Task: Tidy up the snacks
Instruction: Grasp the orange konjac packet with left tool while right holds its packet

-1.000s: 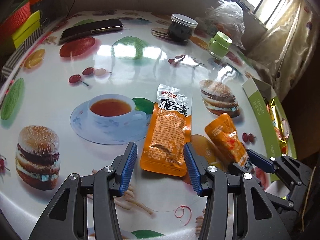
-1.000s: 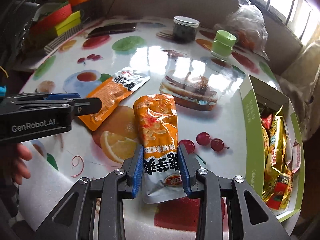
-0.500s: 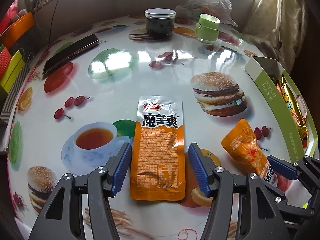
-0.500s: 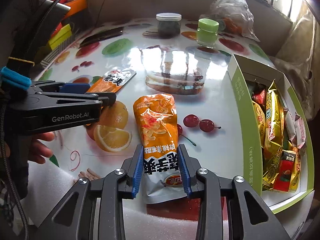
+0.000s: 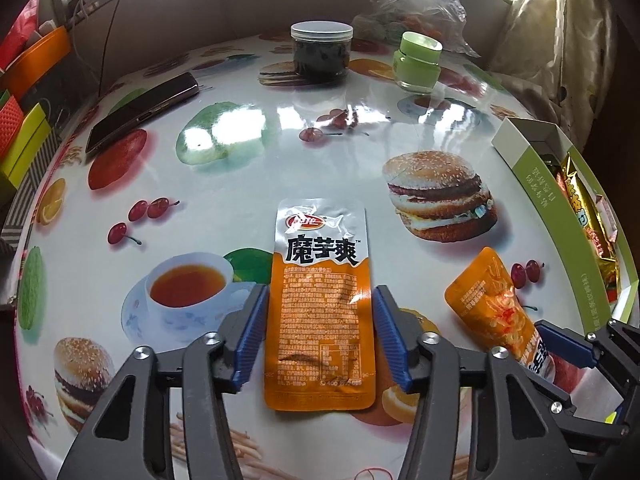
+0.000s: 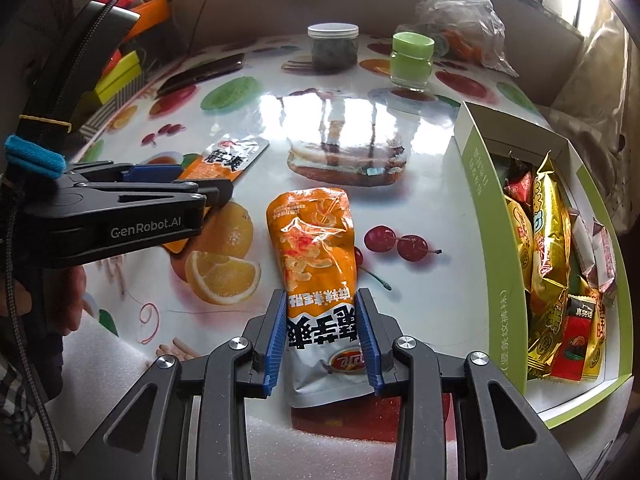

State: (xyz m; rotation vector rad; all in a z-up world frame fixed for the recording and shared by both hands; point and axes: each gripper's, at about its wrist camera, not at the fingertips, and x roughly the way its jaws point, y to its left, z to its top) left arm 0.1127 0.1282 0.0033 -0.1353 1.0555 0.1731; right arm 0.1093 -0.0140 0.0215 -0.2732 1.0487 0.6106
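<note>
Two pouches lie flat on tabletop: left tool spread wide astride flat pouch, right tool clenched on puffy pouch.

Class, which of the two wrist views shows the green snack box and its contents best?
The right wrist view: the green snack box shows nearly whole, its packets plain inside. The left wrist view catches only its side wall and a sliver of contents at the frame's edge.
</note>
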